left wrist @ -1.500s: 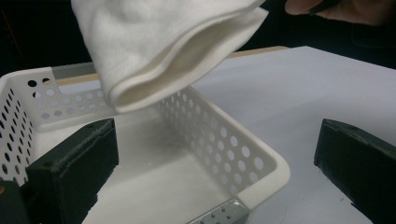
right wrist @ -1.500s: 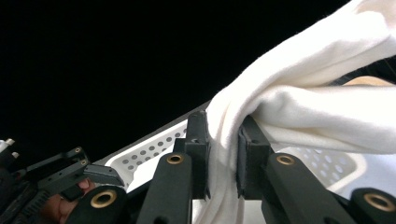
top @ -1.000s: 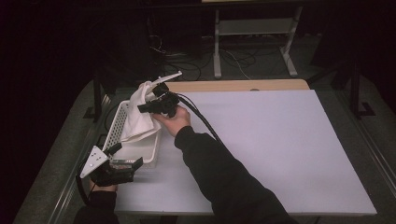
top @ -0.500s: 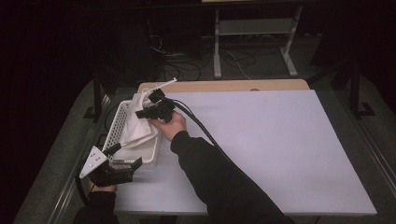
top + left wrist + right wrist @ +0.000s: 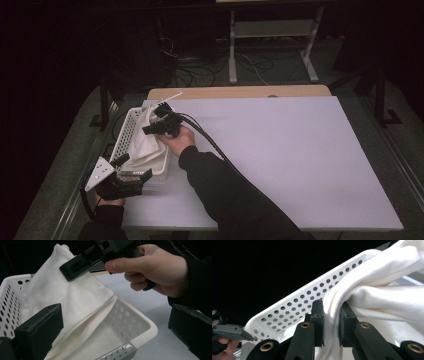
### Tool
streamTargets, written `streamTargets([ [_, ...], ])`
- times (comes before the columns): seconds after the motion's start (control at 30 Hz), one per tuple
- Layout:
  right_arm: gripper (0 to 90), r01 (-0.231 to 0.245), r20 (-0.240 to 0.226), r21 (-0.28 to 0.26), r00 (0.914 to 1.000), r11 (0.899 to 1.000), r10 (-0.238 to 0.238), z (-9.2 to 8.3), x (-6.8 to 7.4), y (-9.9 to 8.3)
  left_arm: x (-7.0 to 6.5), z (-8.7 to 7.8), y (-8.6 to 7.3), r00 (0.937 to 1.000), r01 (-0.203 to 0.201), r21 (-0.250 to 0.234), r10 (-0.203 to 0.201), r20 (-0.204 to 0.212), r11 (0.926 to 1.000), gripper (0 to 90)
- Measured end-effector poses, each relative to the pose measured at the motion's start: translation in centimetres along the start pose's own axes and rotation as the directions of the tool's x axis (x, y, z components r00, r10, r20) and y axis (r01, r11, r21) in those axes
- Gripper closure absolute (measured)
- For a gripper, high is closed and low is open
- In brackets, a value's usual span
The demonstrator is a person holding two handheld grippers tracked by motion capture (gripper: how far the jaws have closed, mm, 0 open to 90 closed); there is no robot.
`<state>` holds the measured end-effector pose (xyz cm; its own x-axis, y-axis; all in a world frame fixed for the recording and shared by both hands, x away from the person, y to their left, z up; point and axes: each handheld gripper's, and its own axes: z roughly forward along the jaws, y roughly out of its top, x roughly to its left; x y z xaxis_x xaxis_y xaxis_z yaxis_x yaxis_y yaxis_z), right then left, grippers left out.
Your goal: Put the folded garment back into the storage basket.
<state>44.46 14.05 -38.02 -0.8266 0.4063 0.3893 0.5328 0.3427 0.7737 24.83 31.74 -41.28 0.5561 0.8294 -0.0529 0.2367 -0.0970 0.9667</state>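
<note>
No writing is readable anywhere. The white cloth, soft and matte with folded hems, hangs into the white perforated plastic basket, pinched between the 2 black jaws of the right tool. Compared with 1 second earlier, that tool has sunk toward the basket and the cloth sits lower. The left tool rests at the basket's near end on the white table, jaws wide.
</note>
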Motion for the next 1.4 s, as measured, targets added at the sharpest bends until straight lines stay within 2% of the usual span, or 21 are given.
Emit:
streamTargets([
  [0.23,75.5,-0.023,-0.004,0.016,0.9997,1.0,0.023,1.1,-0.1,-0.4,0.0,0.0,0.0,1.0,0.001,-0.002,-0.001,0.001,1.0,0.0],
  [0.3,74.8,-0.024,-0.009,0.034,0.9997,0.999,0.024,1.6,-0.1,-0.7,0.0,0.0,0.0,1.0,0.002,-0.002,-0.002,0.001,1.0,0.0],
  [0.63,71.2,-0.01,-0.045,0.068,0.9989,0.998,0.013,1.9,0.3,-0.9,0.0,0.0,0.0,1.0,0.0,-0.003,0.0,0.0,1.0,0.0],
  [0.8,59.7,0.004,-0.057,0.098,0.9984,0.995,0.002,1.7,0.5,-0.9,0.0,0.0,0.0,1.0,0.001,-0.001,-0.001,0.0,1.0,0.0],
  [0.93,54.1,0.039,-0.037,0.127,0.9987,0.991,-0.035,1.2,0.9,-0.8,0.0,0.0,0.0,1.0,0.001,-0.001,-0.001,0.0,1.0,0.0],
  [1.0,50.7,0.073,-0.017,0.122,0.9973,0.99,-0.071,0.6,1.1,-0.7,0.0,0.0,0.0,1.0,0.006,-0.003,-0.006,0.001,1.0,0.0],
  [1.03,45.6,0.1,-0.013,0.111,0.995,0.989,-0.099,-0.1,1.2,-0.6,0.0,0.0,0.0,1.0,0.004,-0.003,-0.004,0.001,1.0,0.0],
  [1.1,43.4,0.114,-0.013,0.107,0.9935,0.988,-0.113,-0.5,1.2,-0.5,0.0,0.0,0.0,1.0,0.004,-0.003,-0.004,0.002,1.0,0.0],
  [1.17,36.2,0.15,-0.008,0.079,0.9887,0.986,-0.15,-1.7,1.3,-0.1,0.0,0.0,0.0,1.0,0.0,-0.002,0.0,0.001,1.0,0.0],
  [1.2,36.2,0.15,-0.008,0.079,0.9887,0.986,-0.15,-1.7,1.3,-0.1,0.0,0.0,0.0,1.0,0.003,-0.002,-0.003,0.001,1.0,0.0],
  [1.3,26.2,0.163,0.004,0.061,0.9865,0.985,-0.164,-3.1,1.2,0.4,-0.1,0.0,0.0,1.0,0.001,-0.007,-0.001,-0.002,1.0,0.0],
  [1.33,26.2,0.163,0.004,0.061,0.9865,0.985,-0.164,-3.1,1.2,0.4,-0.1,0.0,0.0,1.0,-0.001,-0.008,0.001,-0.002,1.0,0.0],
  [1.37,20.4,0.166,0.014,0.062,0.9858,0.984,-0.167,-3.7,1.2,0.5,-0.1,0.0,0.0,1.0,-0.003,-0.007,0.003,-0.003,1.0,0.0],
  [1.4,20.4,0.166,0.014,0.062,0.9858,0.984,-0.167,-3.7,1.2,0.5,-0.1,0.0,0.0,1.0,-0.002,-0.005,0.002,-0.002,1.0,0.0],
])
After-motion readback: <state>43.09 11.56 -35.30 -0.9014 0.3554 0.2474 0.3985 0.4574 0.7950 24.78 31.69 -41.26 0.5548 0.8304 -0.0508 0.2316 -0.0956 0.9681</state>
